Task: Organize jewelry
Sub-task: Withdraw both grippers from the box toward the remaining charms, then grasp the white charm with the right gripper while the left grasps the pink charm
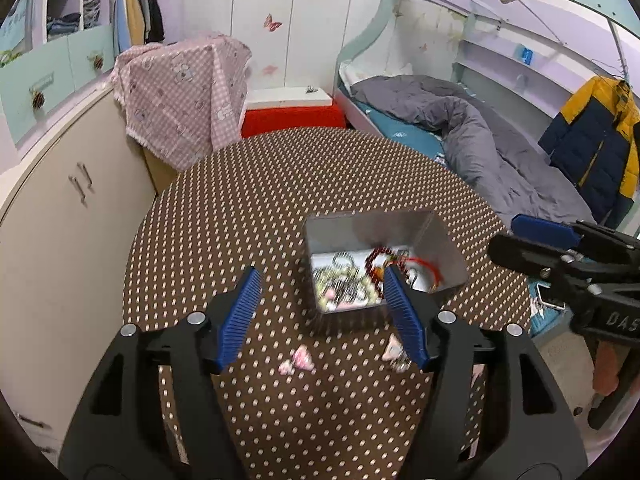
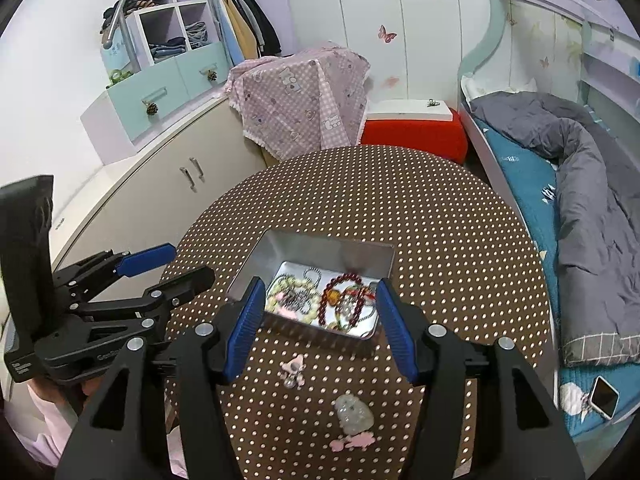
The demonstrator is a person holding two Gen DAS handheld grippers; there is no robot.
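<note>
Judging by the metal tin [image 2: 372, 258], I have most jewelry [image 2: 320, 300] stowed; two pink pieces [image 2: 294, 368] and a pale charm [image 2: 354, 410] lie on the tabletop [image 2: 400, 208]. Left gripper [image 1: 318, 312] and right gripper [image 2: 320, 322] gape, empty.

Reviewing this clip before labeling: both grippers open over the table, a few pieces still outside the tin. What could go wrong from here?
1. The pink charm is small and flat on the cloth; the right gripper may pinch fabric instead.
2. Necklaces in the tin look tangled; dropping more in could snag them.
3. The left gripper hangs near the tin's edge and might nudge it.
</note>
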